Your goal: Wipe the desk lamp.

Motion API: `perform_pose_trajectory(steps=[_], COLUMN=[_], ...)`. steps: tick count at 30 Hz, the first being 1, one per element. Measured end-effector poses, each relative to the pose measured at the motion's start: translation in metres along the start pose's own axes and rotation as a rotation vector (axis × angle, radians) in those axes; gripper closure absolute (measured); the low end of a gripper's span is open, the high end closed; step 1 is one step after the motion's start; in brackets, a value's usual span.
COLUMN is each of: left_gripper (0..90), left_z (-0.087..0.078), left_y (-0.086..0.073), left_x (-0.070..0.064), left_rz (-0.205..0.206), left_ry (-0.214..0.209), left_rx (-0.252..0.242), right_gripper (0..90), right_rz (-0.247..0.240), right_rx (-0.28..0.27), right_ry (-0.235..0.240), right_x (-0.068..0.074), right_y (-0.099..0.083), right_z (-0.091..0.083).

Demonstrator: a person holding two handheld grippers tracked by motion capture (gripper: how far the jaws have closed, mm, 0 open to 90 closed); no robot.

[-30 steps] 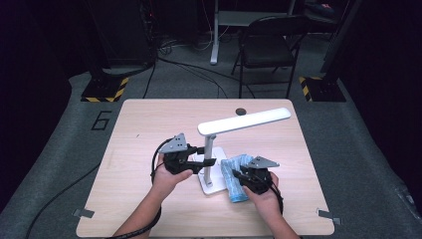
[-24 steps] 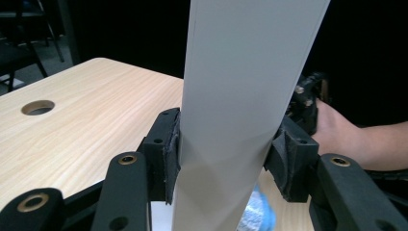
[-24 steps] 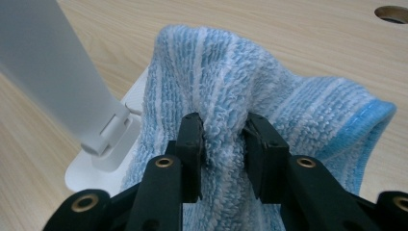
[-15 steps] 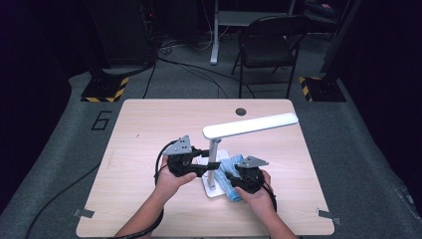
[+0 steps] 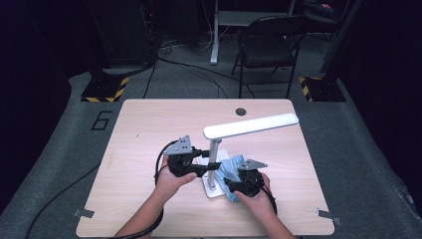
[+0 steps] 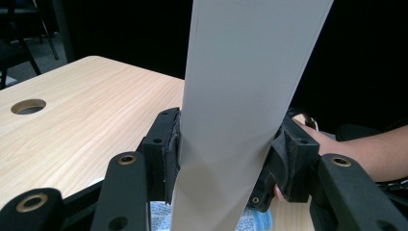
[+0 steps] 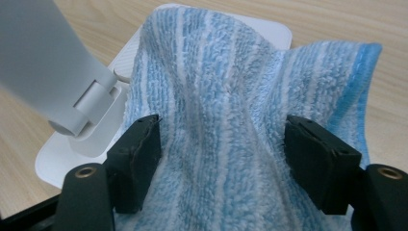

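White desk lamp [image 5: 215, 164] stands just below table [image 5: 149, 129] centre, base [image 7: 77, 144] flat on the wood, head [image 5: 251, 125] reaching toward 2 o'clock. Left hand-held gripper [image 6: 226, 154] clamped on the lamp's upright post [image 6: 240, 96], coming in from 9 o'clock; left hand [image 5: 171, 180] behind it, forearm from 6 o'clock. Blue striped towel [image 7: 250, 120] draped over the base at 3 o'clock of the post. Right hand-held gripper [image 7: 221, 159] clamped on the towel's bunched middle; right hand [image 5: 255, 198] low, at 5 o'clock.
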State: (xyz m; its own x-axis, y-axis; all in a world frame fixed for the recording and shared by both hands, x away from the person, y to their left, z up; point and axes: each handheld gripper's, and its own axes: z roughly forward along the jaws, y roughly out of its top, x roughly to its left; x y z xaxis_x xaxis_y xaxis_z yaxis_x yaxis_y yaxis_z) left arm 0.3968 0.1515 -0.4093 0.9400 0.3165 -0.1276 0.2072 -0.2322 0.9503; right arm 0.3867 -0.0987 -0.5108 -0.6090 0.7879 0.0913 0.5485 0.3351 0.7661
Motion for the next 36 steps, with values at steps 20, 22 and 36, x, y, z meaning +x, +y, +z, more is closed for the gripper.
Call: perform_pose_trajectory(steps=[20, 22, 36], left_gripper=[50.1, 50.1, 50.3], left_z=[0.000, 0.000, 0.005], left_y=[-0.001, -0.001, -0.001], left_x=[0.001, 0.001, 0.000], left_rz=[-0.001, -0.010, 0.002], left_ry=[-0.003, -0.003, -0.043], left_rx=[-0.003, -0.006, -0.015], right_gripper=[58.0, 65.9, 70.6], right_rz=[0.118, 0.136, 0.101], right_rx=[-0.016, -0.024, -0.055], right_ry=[0.072, 0.071, 0.115], right_x=[-0.024, -0.027, -0.005], right_y=[-0.003, -0.004, 0.013], right_z=[0.004, 0.002, -0.020])
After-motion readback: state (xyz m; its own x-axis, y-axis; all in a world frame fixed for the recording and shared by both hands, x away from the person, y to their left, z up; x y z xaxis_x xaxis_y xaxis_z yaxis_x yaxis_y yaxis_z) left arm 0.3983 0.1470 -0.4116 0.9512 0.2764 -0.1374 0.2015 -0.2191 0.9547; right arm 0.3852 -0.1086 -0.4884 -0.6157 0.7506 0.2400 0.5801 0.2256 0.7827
